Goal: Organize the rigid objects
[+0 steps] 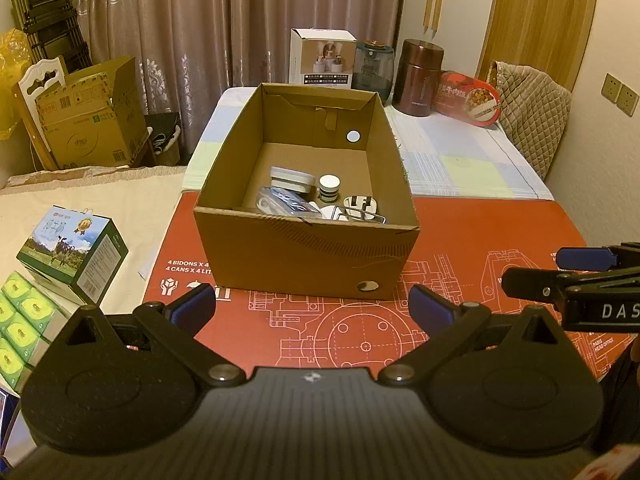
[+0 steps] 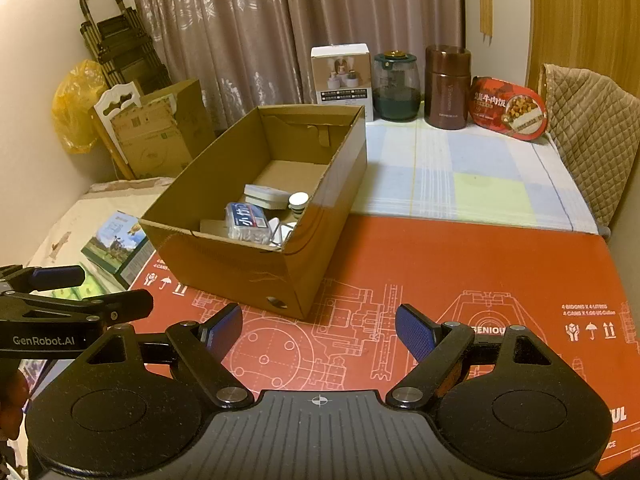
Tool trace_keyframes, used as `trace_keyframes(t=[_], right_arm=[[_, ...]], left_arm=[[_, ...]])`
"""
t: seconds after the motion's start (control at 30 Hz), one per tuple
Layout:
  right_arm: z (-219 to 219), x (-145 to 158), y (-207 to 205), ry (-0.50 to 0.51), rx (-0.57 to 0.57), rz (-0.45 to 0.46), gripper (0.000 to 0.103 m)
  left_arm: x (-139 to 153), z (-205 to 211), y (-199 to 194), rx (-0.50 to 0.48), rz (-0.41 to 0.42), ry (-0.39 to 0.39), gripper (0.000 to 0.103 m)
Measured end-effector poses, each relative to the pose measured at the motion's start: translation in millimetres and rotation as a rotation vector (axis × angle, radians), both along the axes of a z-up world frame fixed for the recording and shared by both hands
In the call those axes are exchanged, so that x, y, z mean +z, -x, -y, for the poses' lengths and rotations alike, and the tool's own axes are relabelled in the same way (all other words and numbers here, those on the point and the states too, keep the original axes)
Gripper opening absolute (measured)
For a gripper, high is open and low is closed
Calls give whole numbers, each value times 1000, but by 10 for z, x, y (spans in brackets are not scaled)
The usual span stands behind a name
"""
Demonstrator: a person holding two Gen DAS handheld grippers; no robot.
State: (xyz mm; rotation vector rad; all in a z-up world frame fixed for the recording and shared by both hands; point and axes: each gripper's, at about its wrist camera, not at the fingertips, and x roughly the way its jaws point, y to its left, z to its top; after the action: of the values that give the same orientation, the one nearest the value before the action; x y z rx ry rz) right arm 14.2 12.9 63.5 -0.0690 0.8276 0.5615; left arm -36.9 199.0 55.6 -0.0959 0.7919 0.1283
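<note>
A red mat printed with white machine drawings (image 1: 480, 240) covers the near part of the table, and a pale checked cloth (image 2: 460, 176) covers the far part. Beige patterned curtains (image 1: 192, 32) hang behind, with a wooden door (image 1: 540, 16) at the right and a quilted chair back (image 2: 592, 136) beside the table.

1 open brown cardboard box (image 1: 304, 256) stands on the mat. Inside it, near the front wall, lie 1 clear plastic packet with a blue label (image 2: 248, 222), 1 flat white case (image 2: 266, 196), 1 small round white-capped container (image 1: 329, 186) and 1 white plug (image 1: 360, 205); a thin wire piece lies by the plug.

Along the far edge stand 4 items: 1 white carton (image 2: 340, 74), 1 dark green glass jar (image 2: 396, 88), 1 brown metal flask (image 2: 446, 88) and 1 red oval food tub (image 2: 508, 108).

The left gripper (image 1: 312, 304) and the right gripper (image 2: 318, 334) both hover over the mat in front of the box, jaws spread wide and holding nothing.
</note>
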Motion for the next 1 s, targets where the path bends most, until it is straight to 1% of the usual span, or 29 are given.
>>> trace_keyframes(t=[1.0], right_arm=[[10,-15,9,-3,-4,-4,81]], left_arm=[[-12,15,7,-2,0,3,101]])
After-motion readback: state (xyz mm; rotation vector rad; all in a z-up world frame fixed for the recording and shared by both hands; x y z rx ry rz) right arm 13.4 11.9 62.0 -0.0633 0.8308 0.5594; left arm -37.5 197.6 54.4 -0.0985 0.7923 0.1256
